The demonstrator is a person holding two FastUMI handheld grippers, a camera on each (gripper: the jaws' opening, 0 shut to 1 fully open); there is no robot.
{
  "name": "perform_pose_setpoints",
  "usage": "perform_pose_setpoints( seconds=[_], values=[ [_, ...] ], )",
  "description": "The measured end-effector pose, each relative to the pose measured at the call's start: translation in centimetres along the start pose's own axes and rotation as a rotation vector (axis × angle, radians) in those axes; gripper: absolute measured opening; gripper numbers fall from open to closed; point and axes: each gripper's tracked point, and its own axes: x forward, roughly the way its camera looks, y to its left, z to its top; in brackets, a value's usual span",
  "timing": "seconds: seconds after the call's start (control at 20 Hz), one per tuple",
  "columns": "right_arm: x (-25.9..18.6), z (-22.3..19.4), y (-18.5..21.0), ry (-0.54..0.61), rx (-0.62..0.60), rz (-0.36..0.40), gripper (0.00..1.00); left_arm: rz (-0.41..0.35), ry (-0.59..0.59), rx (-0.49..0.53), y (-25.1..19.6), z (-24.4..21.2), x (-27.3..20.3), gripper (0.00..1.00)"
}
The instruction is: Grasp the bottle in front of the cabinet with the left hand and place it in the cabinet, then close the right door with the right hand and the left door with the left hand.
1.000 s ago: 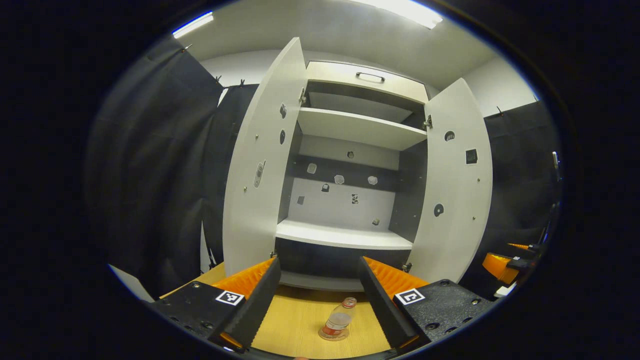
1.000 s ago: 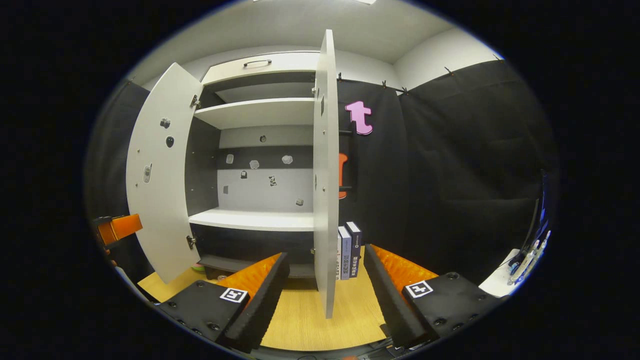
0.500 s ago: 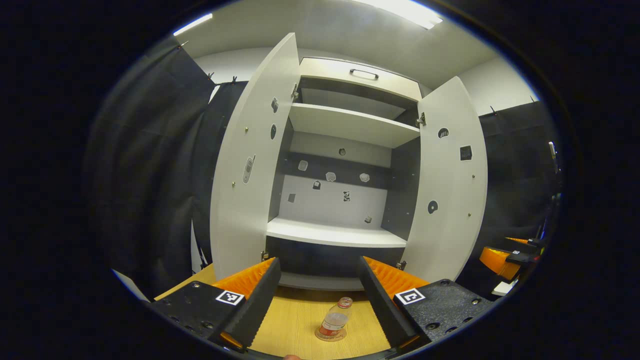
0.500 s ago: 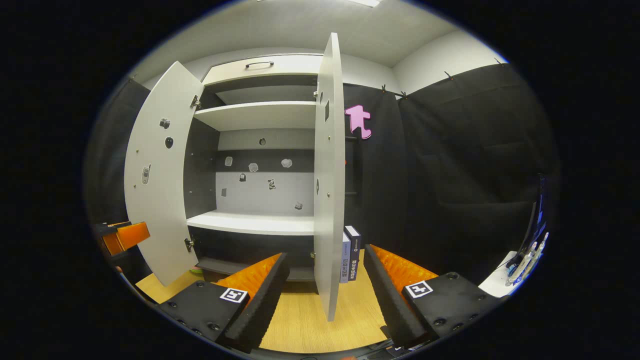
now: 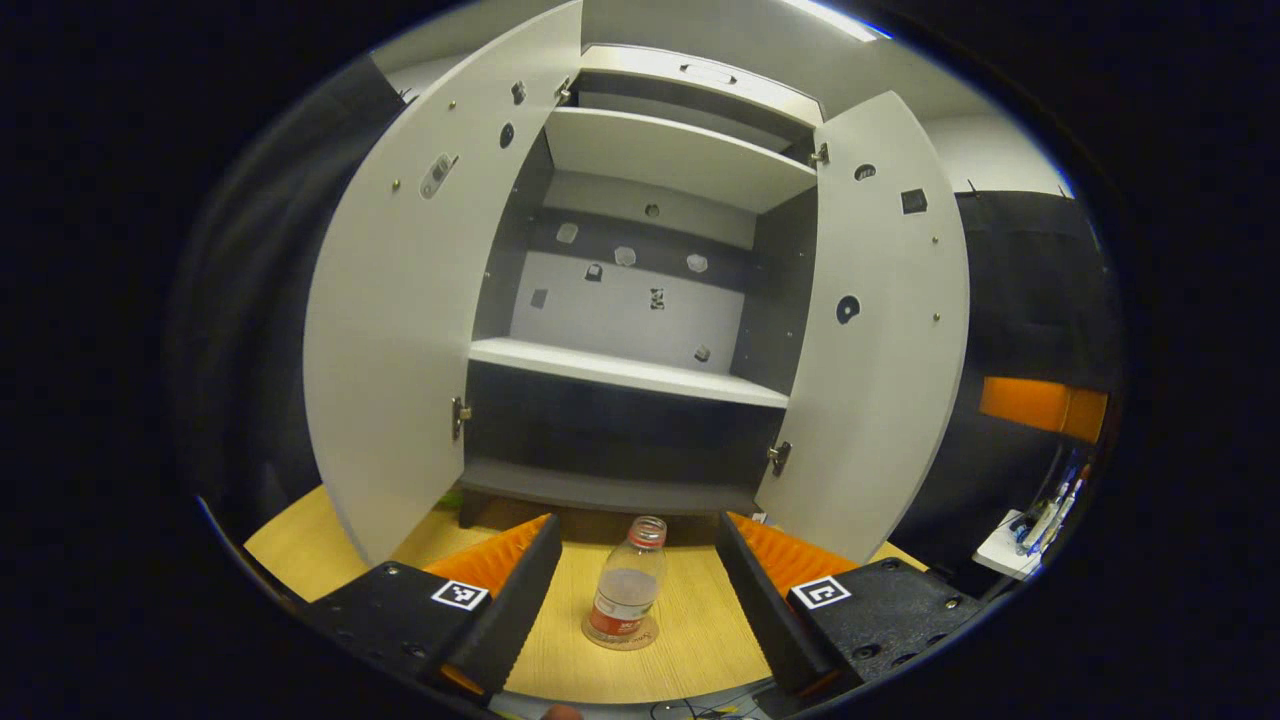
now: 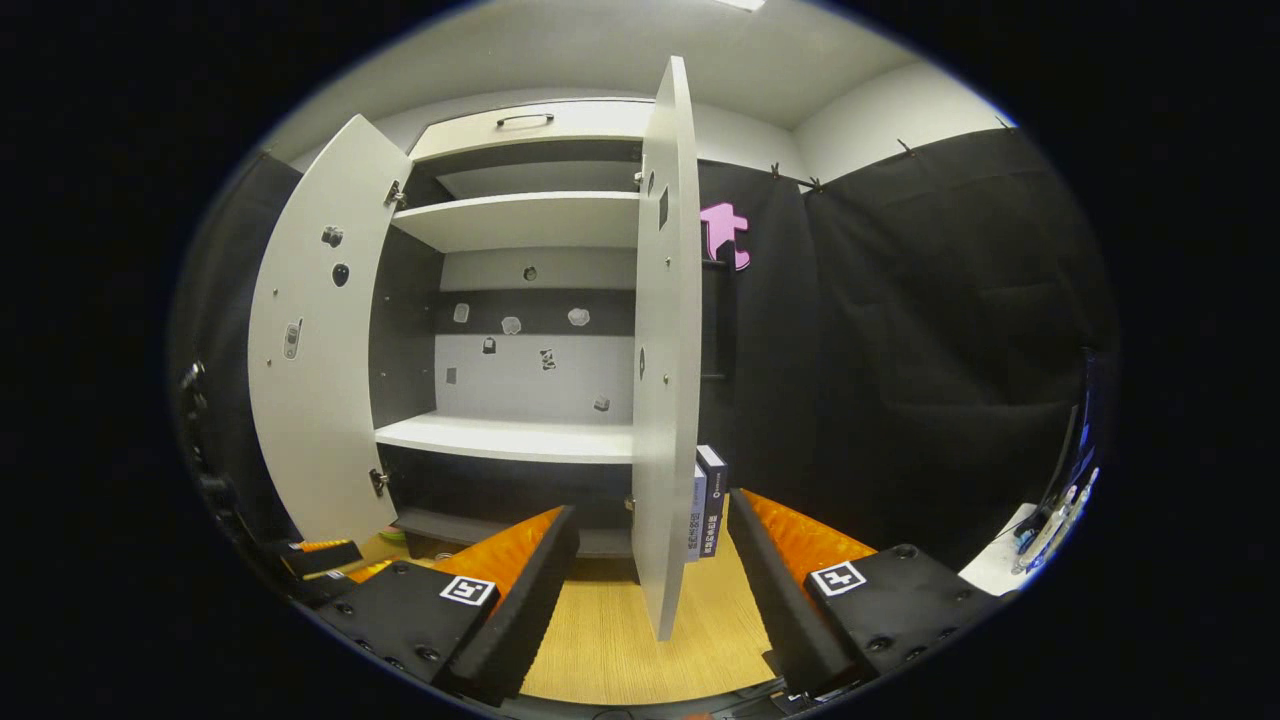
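One bottle on the table before an open two-door cabinet, both grippers wide open and holding nothing

In the left gripper view, a single clear bottle (image 5: 627, 598) with a red label stands upright on the wooden table (image 5: 690, 650), just in front of the cabinet (image 5: 640, 300), whose left door (image 5: 400, 330) and right door (image 5: 880, 330) both stand open; two pale shelves cross its inside. The left gripper (image 5: 632, 590) sits low and level, its two fingers spread wide on either side of the bottle, apart from it. In the right gripper view, the right gripper (image 6: 650, 585) points at the near edge of the right door (image 6: 662, 380), fingers spread wide on either side of it, apart from it. Two books (image 6: 705, 500) stand upright beyond that door
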Motion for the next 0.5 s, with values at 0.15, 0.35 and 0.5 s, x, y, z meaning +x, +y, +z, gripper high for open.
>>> perform_pose_setpoints(
  seconds=[0.15, 0.35, 0.5],
  values=[
    [-0.2, -0.5, -0.5, 0.011, -0.019, -0.015, 0.98, 0.003, 0.094, 0.01, 0.6, -4.8, 2.4, 0.95],
    [-0.6, -1.0, -1.5, 0.027, -0.037, -0.048, 0.98, 0.005, 0.187, -0.005, 0.9, -9.6, 4.9, 0.95],
    [-1.0, -1.7, -2.1, 0.049, -0.04, -0.07, 0.98, 0.004, 0.233, 0.014, 1.2, -12.2, 6.6, 0.95]
  ],
)
